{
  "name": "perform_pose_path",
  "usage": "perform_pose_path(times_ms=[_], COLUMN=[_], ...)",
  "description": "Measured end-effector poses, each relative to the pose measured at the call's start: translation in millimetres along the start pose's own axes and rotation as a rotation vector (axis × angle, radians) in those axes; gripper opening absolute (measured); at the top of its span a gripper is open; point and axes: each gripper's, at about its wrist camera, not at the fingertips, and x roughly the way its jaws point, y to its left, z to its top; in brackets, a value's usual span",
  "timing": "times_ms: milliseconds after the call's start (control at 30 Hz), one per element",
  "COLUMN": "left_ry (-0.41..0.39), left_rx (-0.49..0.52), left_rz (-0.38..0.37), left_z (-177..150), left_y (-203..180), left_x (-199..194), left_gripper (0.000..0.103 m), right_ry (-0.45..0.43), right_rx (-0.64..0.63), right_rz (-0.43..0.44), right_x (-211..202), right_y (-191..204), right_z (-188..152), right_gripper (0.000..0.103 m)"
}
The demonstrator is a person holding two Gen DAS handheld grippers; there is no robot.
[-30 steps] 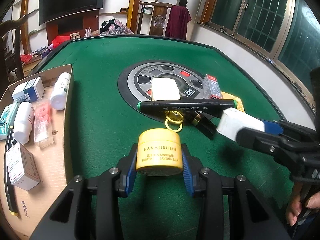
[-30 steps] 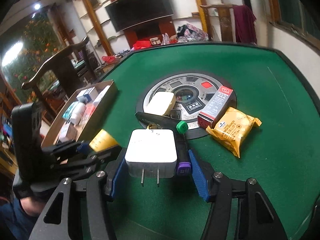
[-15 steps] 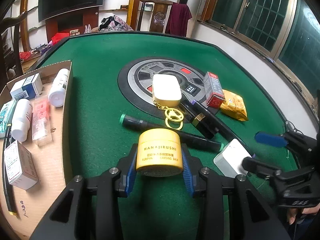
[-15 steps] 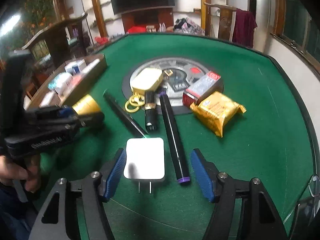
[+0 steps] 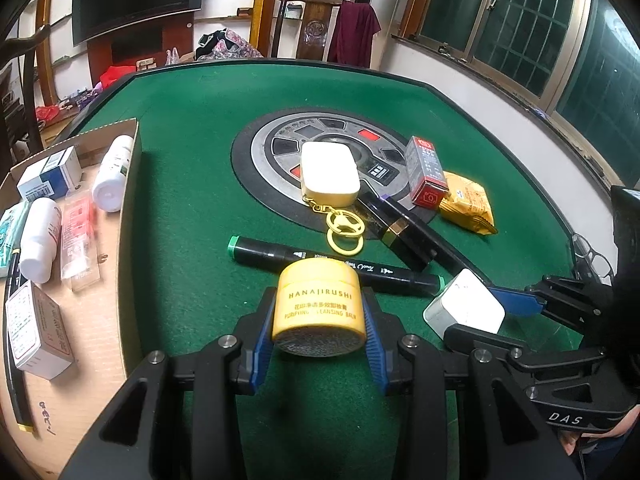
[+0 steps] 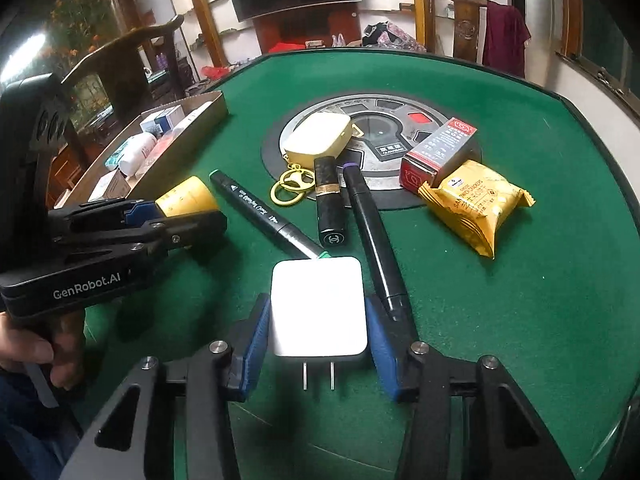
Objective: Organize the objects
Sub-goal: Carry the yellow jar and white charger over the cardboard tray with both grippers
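My left gripper (image 5: 318, 332) is shut on a yellow HANAJIRUSHI jar (image 5: 320, 304), held just above the green felt. The right gripper (image 6: 318, 320) is closing its jaws on a white plug charger (image 6: 318, 304), and both blue pads touch its sides. The charger's prongs point back towards the camera. It also shows at the right of the left wrist view, white charger (image 5: 464, 308). A black marker with green caps (image 6: 264, 216) lies loose on the felt, its tip just beyond the charger. A purple-capped marker (image 6: 372, 236) lies beside the right pad.
A cardboard tray (image 5: 128, 184) at the left holds white bottles and small boxes. On and around the round centre plate (image 5: 272, 148) lie a cream case with yellow keyring (image 5: 328, 172), a black lipstick tube (image 6: 330, 204), a red box (image 5: 426, 172) and a yellow snack pack (image 5: 466, 202).
The right gripper let the charger and green-capped marker drop onto the felt, sank, and closed again on the charger alone. The left gripper and jar stayed still.
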Motion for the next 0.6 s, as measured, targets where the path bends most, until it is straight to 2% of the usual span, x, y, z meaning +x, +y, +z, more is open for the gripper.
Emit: perform_pose_path(times_ms=[167,367,600], left_ry=[-0.007,-0.029,-0.069], left_rx=[-0.008,-0.003,-0.031], left_rz=[-0.005,-0.009,-0.022], left_z=[0.9,2.5,2.5], left_y=[1.3,-2.4,2.7], left_x=[-0.3,-5.2,-23.6], left_gripper=[0.038,0.038,0.038], right_ry=[-0.028,-0.117,-0.167], right_rx=[0.036,0.107,0.174], right_rz=[0.027,0.144,0.171], right_x=[-6.9,-21.5,-30.8], right_y=[-7.1,-14.5,-18.0], right_z=[1.0,4.8,6.6], right_gripper=[0.051,0.051,0.051])
